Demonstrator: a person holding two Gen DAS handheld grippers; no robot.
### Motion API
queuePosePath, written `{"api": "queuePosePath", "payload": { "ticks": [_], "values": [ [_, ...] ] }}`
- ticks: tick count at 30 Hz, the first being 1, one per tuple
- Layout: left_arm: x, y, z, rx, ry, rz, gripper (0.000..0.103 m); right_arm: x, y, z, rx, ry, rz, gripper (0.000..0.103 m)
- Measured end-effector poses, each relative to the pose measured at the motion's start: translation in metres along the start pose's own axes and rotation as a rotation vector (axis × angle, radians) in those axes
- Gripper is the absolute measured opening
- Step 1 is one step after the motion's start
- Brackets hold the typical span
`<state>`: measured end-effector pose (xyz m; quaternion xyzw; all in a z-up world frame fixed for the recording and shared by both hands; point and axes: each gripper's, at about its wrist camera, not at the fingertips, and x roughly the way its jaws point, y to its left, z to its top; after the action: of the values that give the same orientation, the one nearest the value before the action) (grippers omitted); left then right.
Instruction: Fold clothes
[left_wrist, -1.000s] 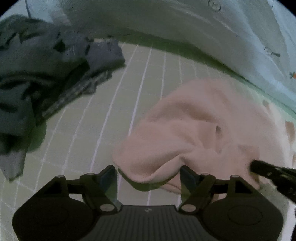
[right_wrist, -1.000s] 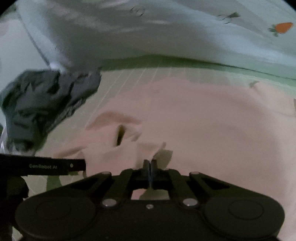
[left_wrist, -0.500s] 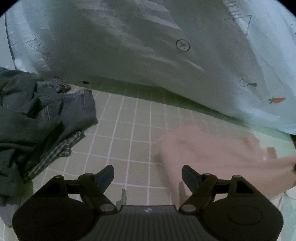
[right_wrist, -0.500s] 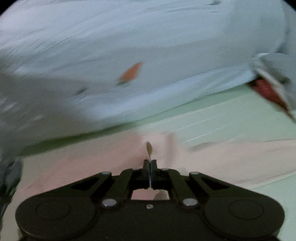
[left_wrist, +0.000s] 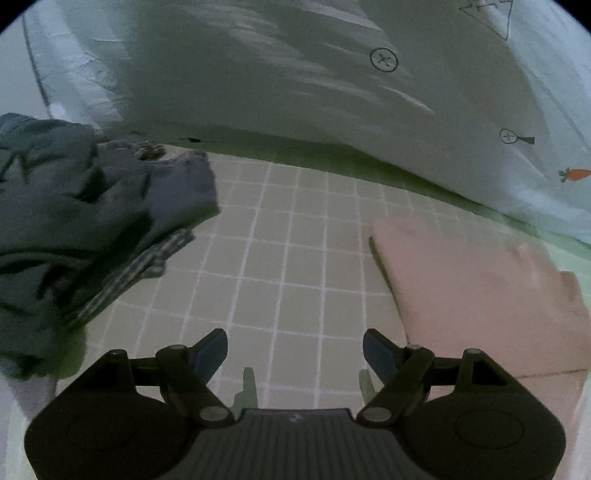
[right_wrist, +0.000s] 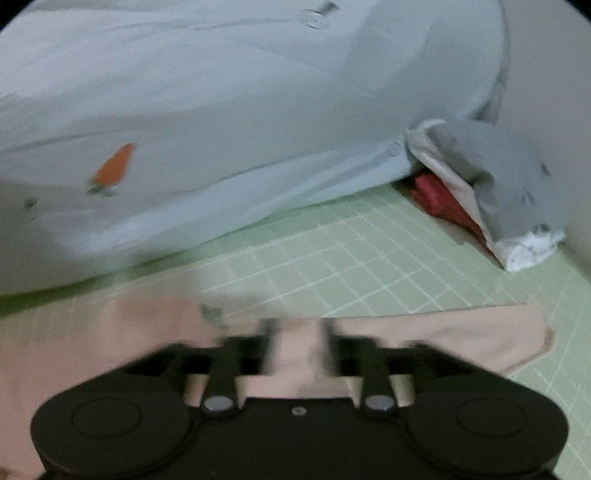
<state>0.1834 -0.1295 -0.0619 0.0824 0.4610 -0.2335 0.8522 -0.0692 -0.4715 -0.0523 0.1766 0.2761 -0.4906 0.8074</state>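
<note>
My left hand-held gripper (left_wrist: 294, 350) gapes over green gridded bedding (left_wrist: 280, 258). The soft pink garment (left_wrist: 480, 295) lies flat, right of it. My right hand-held gripper (right_wrist: 295, 343), blurred, looks parted above it.

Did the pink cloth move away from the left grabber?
Yes. The pink cloth used to lie between the left gripper's fingers; now it lies flat off to their right on the green grid sheet.
</note>
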Motion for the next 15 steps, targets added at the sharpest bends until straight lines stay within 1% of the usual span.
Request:
{"api": "queuePosePath", "payload": {
  "ticks": [1,2,3,4,5,7,10,15],
  "values": [
    [-0.006,0.001,-0.004,0.000,-0.005,0.006,0.084,-0.008,0.005,-0.005,-0.010,-0.012,0.006,0.088],
    [-0.014,0.003,-0.008,-0.002,-0.014,0.010,0.085,-0.016,0.011,-0.009,-0.020,-0.024,0.013,0.090],
    [-0.022,0.005,-0.013,-0.005,-0.022,0.013,0.085,-0.026,0.015,-0.015,-0.025,-0.033,0.040,0.093],
    [-0.029,0.007,-0.019,-0.009,-0.028,0.011,0.087,-0.035,0.019,-0.020,-0.032,-0.030,0.065,0.101],
    [-0.037,0.009,-0.025,-0.014,-0.035,0.010,0.088,-0.044,0.024,-0.025,-0.039,-0.028,0.089,0.103],
    [-0.050,0.011,-0.039,-0.015,-0.041,0.002,0.089,-0.066,0.033,-0.038,-0.053,-0.033,0.118,0.103],
    [-0.064,0.015,-0.061,-0.020,-0.035,-0.014,0.089,-0.099,0.055,-0.063,-0.097,-0.027,0.191,0.103],
    [-0.081,0.024,-0.096,-0.004,-0.016,-0.035,0.089,-0.143,0.095,-0.111,-0.165,-0.012,0.239,0.103]
  ]
}}
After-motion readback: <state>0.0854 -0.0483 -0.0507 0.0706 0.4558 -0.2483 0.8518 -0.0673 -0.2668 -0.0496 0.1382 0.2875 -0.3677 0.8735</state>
